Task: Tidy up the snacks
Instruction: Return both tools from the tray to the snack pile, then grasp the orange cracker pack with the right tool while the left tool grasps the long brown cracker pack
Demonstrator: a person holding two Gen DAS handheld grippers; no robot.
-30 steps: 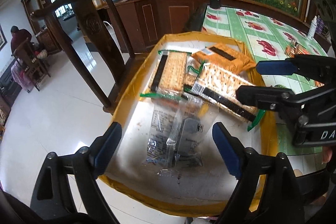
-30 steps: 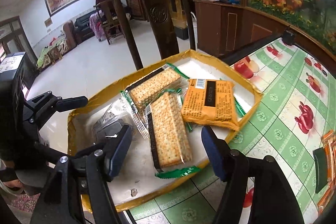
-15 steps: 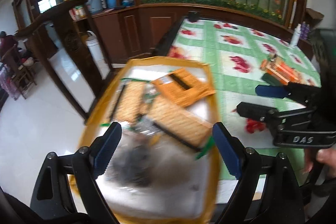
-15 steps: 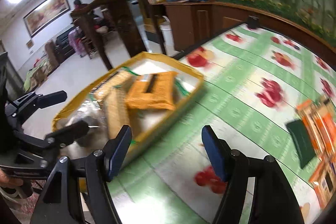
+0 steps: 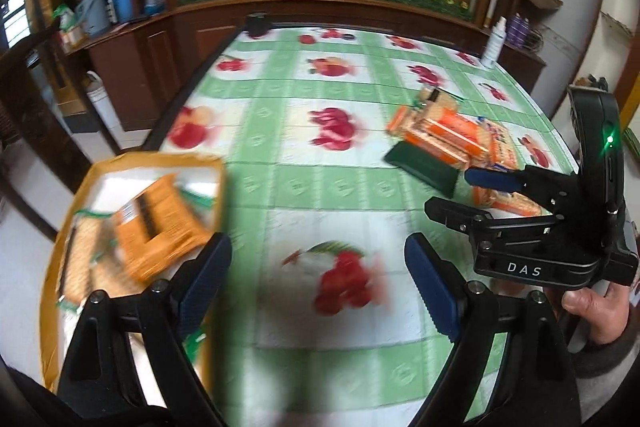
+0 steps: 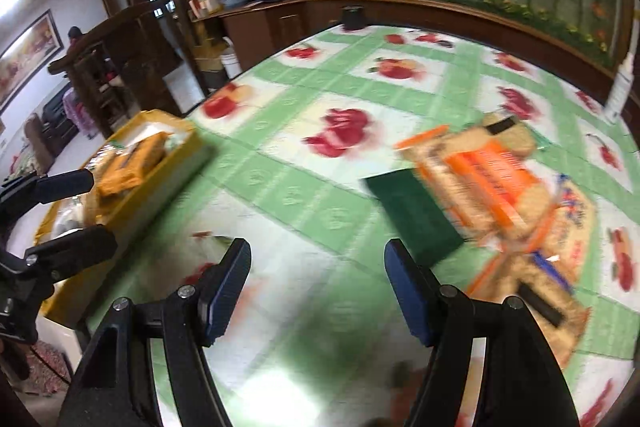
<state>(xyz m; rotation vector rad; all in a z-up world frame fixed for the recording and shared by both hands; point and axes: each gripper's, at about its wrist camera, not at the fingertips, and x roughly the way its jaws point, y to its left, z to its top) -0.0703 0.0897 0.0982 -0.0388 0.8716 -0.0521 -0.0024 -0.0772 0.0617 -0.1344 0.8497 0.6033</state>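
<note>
A yellow tray (image 5: 132, 159) at the table's left edge holds an orange snack pack (image 5: 158, 223) and cracker packs; it also shows in the right wrist view (image 6: 188, 147). A pile of orange snack packs (image 5: 452, 135) and a dark green pack (image 5: 424, 167) lies on the table at the right, also in the right wrist view (image 6: 492, 179). My left gripper (image 5: 318, 285) is open and empty over the table, right of the tray. My right gripper (image 6: 318, 291) is open and empty, left of the pile; it shows in the left wrist view (image 5: 472, 195).
The table has a green and white cloth with red fruit prints (image 5: 332, 131). A white bottle (image 5: 494, 41) stands at the far right edge. A dark wooden chair (image 6: 120, 67) stands left of the table. A wooden cabinet (image 5: 132, 43) runs behind.
Both grippers have swung right, away from the tray and toward the snack pile. The tray has slid to the left of both views. Both stay open.
</note>
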